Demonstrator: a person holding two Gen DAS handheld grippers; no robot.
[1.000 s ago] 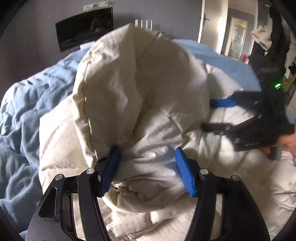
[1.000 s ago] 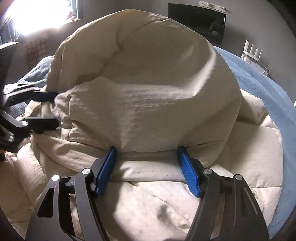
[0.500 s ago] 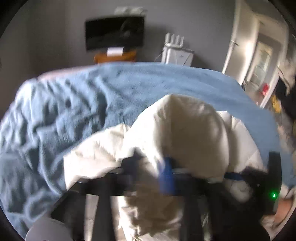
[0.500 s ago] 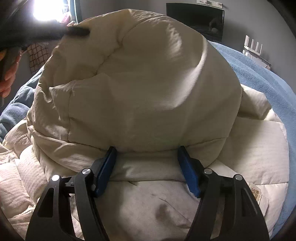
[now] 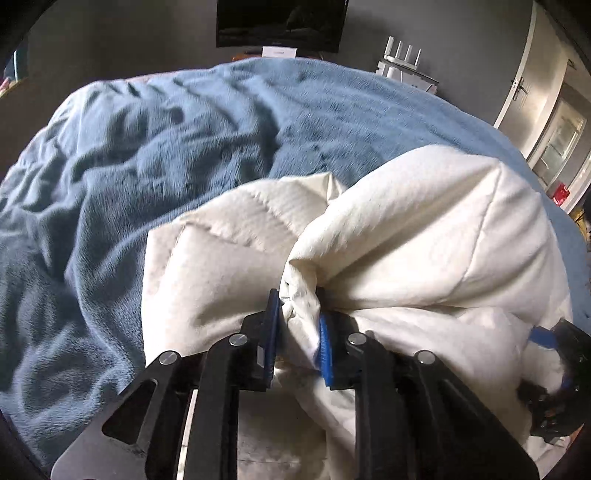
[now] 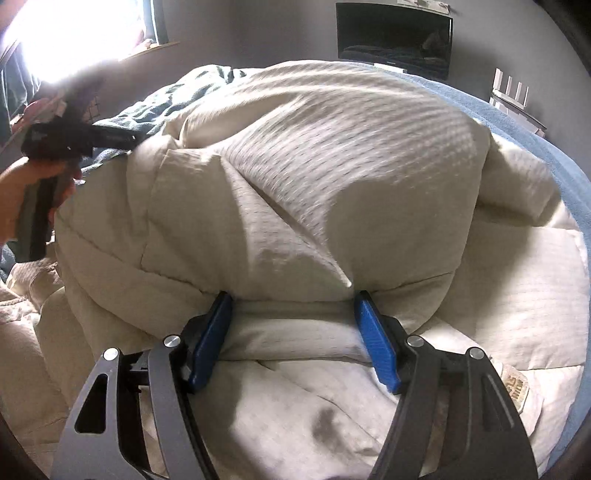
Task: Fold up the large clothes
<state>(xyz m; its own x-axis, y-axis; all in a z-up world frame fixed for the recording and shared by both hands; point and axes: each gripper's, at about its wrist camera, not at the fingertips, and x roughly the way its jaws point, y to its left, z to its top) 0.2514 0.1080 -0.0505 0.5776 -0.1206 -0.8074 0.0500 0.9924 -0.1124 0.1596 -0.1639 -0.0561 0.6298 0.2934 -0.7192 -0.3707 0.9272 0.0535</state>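
One cream quilted duvet [image 5: 424,229], bunched into a big mound mid-bed, w/ one small label patch [image 6: 515,386] at its near right edge. One blue fleece blanket [image 5: 166,155] under it, running left and far. Two grippers: left gripper [image 5: 297,332] near centre, right gripper [image 6: 291,336] near centre in its own view, each w/ two blue pads, so four pads total. One hand [image 6: 22,192] showing, far left. One dark wall screen [image 5: 280,22] at the far wall, one white router [image 5: 404,64] w/ four antennas far right, one door [image 5: 524,85] far right.
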